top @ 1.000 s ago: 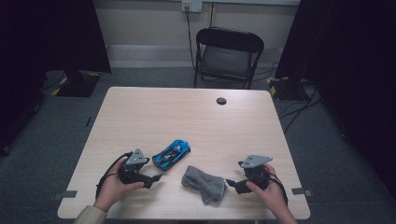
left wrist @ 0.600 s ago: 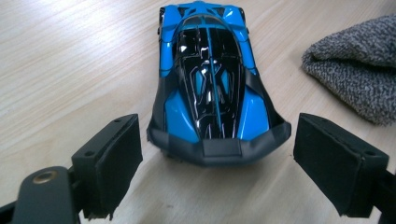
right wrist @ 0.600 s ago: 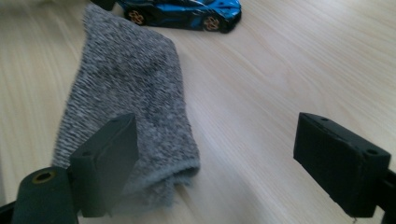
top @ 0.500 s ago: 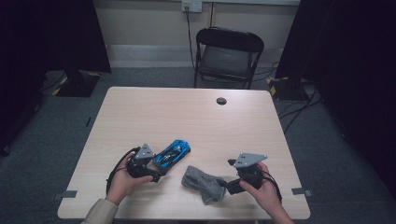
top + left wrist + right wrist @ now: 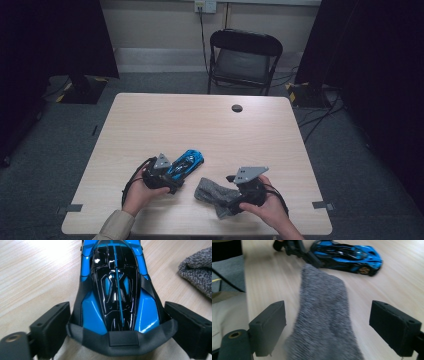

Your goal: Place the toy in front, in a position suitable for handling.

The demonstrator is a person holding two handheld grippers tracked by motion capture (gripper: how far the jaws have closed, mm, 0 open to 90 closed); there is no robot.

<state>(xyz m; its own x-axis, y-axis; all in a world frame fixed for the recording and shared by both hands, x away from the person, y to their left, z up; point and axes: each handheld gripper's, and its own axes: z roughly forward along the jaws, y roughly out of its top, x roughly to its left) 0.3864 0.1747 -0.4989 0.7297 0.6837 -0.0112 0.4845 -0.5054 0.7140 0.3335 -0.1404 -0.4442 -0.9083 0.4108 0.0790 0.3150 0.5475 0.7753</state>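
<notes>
Both hands have edged inward since the earlier frame. Left gripper [image 5: 172, 179] jaws have just been opening; they stand wide, flanking the tail of the glossy blue-and-black toy car [image 5: 116, 287] without pressing it. Right gripper [image 5: 231, 202] jaws gape, clear of the nubbly grey knitted sock [image 5: 323, 315] between them; its near end is blurred and cut off. Car and sock lie near the desk's [image 5: 200, 125] front edge.

glossy blue plastic-looking toy car [image 5: 117, 290], fuzzy grey knit cloth [image 5: 322, 315], smooth pale wood-grain table [image 5: 200, 125], perhaps laminate.
</notes>
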